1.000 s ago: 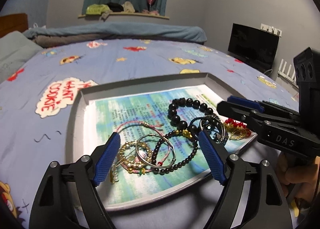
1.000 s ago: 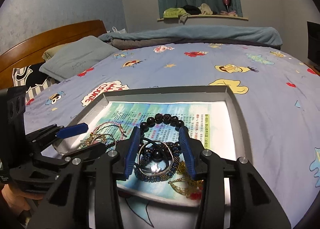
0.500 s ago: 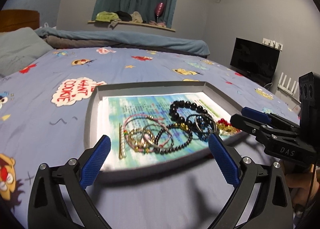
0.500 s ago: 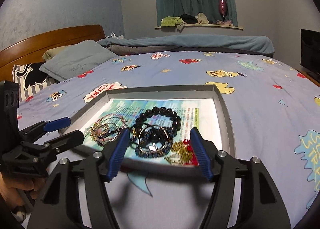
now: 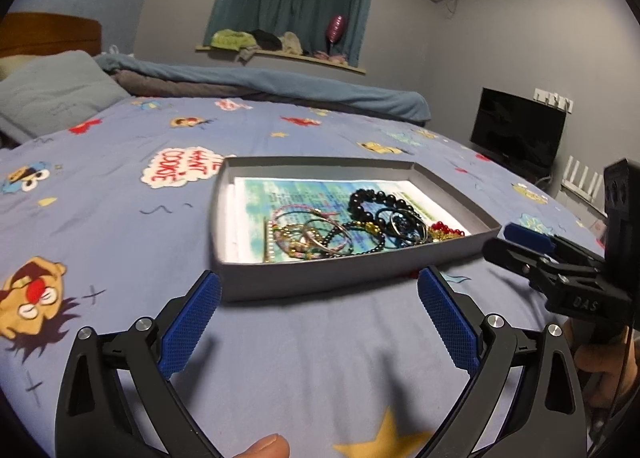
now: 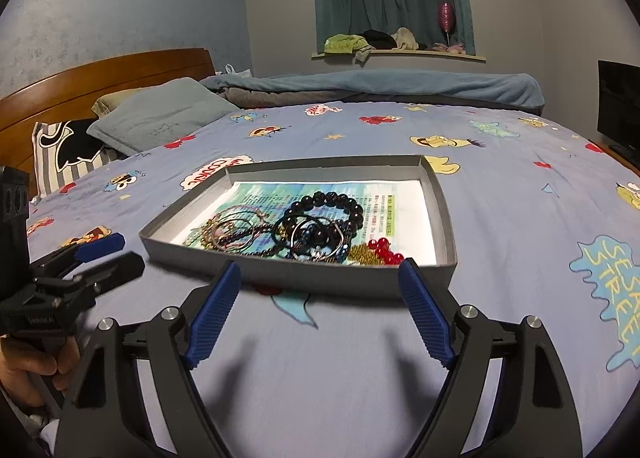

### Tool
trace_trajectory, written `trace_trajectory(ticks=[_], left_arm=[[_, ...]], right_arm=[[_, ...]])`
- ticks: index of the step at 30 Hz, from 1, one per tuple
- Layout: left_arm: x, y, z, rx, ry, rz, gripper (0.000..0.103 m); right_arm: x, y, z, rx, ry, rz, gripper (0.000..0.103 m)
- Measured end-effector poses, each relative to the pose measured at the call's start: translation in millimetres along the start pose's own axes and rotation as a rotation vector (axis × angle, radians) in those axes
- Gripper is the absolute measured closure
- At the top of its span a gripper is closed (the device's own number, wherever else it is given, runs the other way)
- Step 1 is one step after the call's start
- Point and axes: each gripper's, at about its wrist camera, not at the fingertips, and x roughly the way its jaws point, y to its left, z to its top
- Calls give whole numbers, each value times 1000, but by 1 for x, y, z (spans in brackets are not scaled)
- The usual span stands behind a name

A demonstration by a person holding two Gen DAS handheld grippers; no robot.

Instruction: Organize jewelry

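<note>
A shallow grey tray [image 5: 304, 278] [image 6: 320, 282] lies on the bed with a printed paper in it. On the paper lie a black bead bracelet [image 5: 370, 200] [image 6: 340, 204], thin bangles and cords [image 5: 316, 232] [image 6: 234, 232], a dark ringed bracelet [image 5: 402, 222] [image 6: 316, 238] and red and gold beads [image 5: 444, 230] [image 6: 380, 252]. My left gripper [image 5: 318, 298] is open and empty, in front of the tray's near wall. My right gripper [image 6: 320, 282] is open and empty, also in front of the tray. Each gripper shows in the other's view, the right [image 5: 520, 246] and the left [image 6: 108, 254].
The bed has a blue cartoon sheet [image 5: 120, 218]. Pillows [image 6: 160, 118] and a wooden headboard [image 6: 100, 74] are at the left. A rolled blue blanket [image 6: 400, 86] lies at the far side. A dark TV screen [image 5: 516, 134] stands to the right.
Both grippers have pulled back from above the jewelry to in front of the tray. The right gripper's jaws have widened. The jewelry stays in the tray.
</note>
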Motion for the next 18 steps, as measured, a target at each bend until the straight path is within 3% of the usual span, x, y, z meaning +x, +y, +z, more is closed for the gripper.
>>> trace_trajectory(ticks=[11,18], left_arm=[[-18,-1,-7,4,-39,66,5],[-21,-4,-9,24,-48,60,5]], right_arm=[[-22,8,-11,-16,-32,15,14],[-32,11,-15,-18,-52,18,9]])
